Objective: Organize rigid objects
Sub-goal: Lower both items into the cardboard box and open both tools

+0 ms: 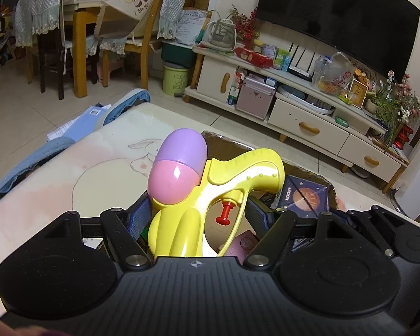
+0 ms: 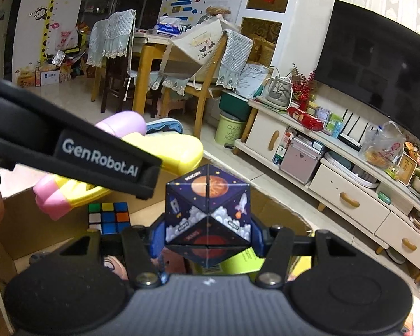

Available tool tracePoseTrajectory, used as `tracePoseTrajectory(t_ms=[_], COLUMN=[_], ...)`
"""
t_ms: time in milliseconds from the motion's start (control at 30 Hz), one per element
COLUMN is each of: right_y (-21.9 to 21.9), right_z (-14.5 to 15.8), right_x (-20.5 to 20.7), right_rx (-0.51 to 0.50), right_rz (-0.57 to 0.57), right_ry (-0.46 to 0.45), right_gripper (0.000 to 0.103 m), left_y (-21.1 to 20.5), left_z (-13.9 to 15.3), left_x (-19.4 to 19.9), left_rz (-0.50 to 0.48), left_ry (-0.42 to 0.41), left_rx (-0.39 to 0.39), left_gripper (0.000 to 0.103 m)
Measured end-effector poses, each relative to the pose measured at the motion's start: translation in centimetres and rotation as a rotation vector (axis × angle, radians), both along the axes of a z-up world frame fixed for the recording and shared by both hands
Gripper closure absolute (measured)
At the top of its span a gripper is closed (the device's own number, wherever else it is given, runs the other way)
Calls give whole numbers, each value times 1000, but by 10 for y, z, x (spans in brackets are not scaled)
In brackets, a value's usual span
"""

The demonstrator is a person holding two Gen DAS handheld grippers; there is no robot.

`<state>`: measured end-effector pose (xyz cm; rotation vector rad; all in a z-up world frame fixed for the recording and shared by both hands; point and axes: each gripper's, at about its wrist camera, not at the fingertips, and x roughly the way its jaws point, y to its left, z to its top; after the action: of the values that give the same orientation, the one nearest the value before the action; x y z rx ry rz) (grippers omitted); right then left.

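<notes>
- The left gripper (image 1: 197, 215) is clamped on a yellow toy water pistol (image 1: 210, 196), its blue pads (image 1: 138, 218) pressing the body on either side near the red trigger (image 1: 225, 214).
- The pistol looks like hollow moulded plastic, so probably light and stiff; its glossy curved shell could slip or twist in the pads. The flatter stretch around the trigger guard seems the surest hold, rather than the rounded pink-and-purple tank (image 1: 177, 168) on top.
- The right gripper (image 2: 208, 232) is closed on a space-print folding cube (image 2: 208, 212), held by two opposite faces.
- This cube appears rigid but jointed along its seams. Squeezing across flat faces suits it; a pinch on an edge or corner might make it hinge open.
- Both toys hang over an open cardboard box (image 1: 302, 168), apart from each other, the pistol to the left of the cube.
- Low in the box lies a Rubik's cube (image 2: 109, 217), just beside the folding cube's left, with other items too hidden to name.
- Beyond the box are the tiled floor (image 1: 19, 100) and a cluttered TV cabinet (image 2: 347, 196).
</notes>
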<state>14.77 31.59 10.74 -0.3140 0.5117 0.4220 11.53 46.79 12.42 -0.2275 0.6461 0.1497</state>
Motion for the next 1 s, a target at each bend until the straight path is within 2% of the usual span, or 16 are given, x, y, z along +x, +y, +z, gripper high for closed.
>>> tracePoseTrajectory(t_ms=[67,167,267,400,833,900,1000], right_y=[0,-1,-4,-10,-38,-46,-57], right_z=[-2,1,5,11,19,18,18], right_x=[-1,-4,-9,-19,-54,-59,-63], right_rx=[-4,-6,-2,1,45,58,76], right_rz=[6,10,10,7,-66,-88,-119], right_ry=[-3,-17,-31,-59,-130,-135,-140], right_gripper=[46,34,33,24,19,15,14], left_y=[1,2,2,3,-7,-9,-11], left_z=[-1,-1,4,12,8,8,7], left_x=[1,0,-3,-8,-8,-8,-8], left_rz=[-3,1,9,15,21,15,4], left_ry=[16,27,7,-35,-41,-39,-41], left_rx=[-15,-29,-24,-29,-21,-16,-7], left_gripper=[13,12,3,2,0,0,0])
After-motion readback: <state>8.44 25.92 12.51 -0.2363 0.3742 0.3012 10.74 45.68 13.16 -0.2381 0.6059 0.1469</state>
